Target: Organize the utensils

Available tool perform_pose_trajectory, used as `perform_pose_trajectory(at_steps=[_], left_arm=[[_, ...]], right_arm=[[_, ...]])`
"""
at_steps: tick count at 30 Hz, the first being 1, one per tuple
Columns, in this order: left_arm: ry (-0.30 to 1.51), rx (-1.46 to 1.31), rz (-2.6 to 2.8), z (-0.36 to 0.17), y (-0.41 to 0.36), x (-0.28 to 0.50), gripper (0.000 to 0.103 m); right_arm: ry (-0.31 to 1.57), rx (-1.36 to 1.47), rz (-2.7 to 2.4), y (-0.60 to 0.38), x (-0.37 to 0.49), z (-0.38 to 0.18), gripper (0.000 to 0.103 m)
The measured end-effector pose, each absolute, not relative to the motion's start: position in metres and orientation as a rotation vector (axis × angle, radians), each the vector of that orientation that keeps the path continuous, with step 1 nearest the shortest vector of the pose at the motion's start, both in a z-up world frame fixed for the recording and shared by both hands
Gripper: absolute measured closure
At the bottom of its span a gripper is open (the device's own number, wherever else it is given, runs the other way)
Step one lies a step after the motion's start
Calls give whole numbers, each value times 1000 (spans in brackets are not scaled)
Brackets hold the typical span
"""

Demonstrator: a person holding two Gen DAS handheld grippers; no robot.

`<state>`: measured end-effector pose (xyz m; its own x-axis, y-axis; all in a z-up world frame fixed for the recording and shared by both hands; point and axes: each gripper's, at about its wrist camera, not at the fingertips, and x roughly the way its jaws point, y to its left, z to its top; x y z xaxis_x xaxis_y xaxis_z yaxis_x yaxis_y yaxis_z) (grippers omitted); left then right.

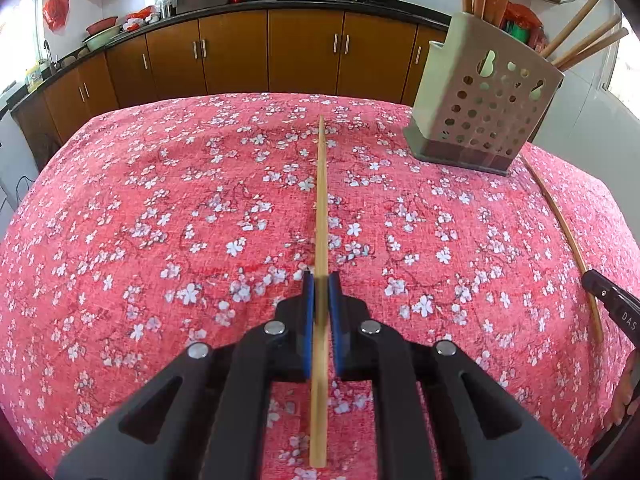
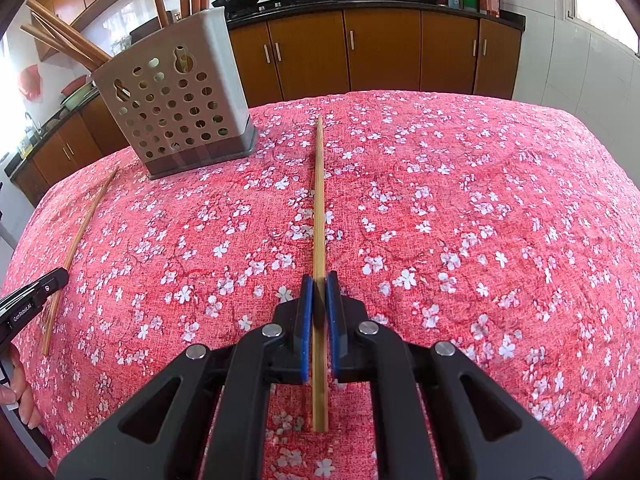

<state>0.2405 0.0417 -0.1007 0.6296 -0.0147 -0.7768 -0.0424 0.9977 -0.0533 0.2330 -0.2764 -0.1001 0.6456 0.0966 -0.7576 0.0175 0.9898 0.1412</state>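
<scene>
Between left gripper (image 1: 320,280) jaws: chopstick (image 1: 321,208) clamped lengthwise (R gripper (image 2: 319,282) likewise, 2nd chopstick (image 2: 319,208)).

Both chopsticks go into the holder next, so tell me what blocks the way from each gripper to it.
Nothing visible. Only bare floral tablecloth lies between the left gripper and the perforated chopstick holder, and likewise between the right gripper and the holder.

Matt, rough-woven cloth (image 1: 160,200) covers the table. At one o'clock stands a smooth, matt plastic holder (image 1: 484,104). The chopstick (image 1: 321,208) looks like pale bamboo.
</scene>
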Motion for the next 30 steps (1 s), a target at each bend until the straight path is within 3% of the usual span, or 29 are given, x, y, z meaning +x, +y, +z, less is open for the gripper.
perform_pose_trajectory(at_steps=[14, 24, 30], left_arm=[[916, -8, -19, -97, 29, 231, 95], [747, 3, -67, -16, 30, 213, 95], [686, -11, -93, 17, 31, 215, 95]], right_arm=[[844, 140, 47, -275, 218, -90, 95], [611, 162, 52, -290, 195, -11, 95], [554, 165, 60, -290, 190, 7, 95]])
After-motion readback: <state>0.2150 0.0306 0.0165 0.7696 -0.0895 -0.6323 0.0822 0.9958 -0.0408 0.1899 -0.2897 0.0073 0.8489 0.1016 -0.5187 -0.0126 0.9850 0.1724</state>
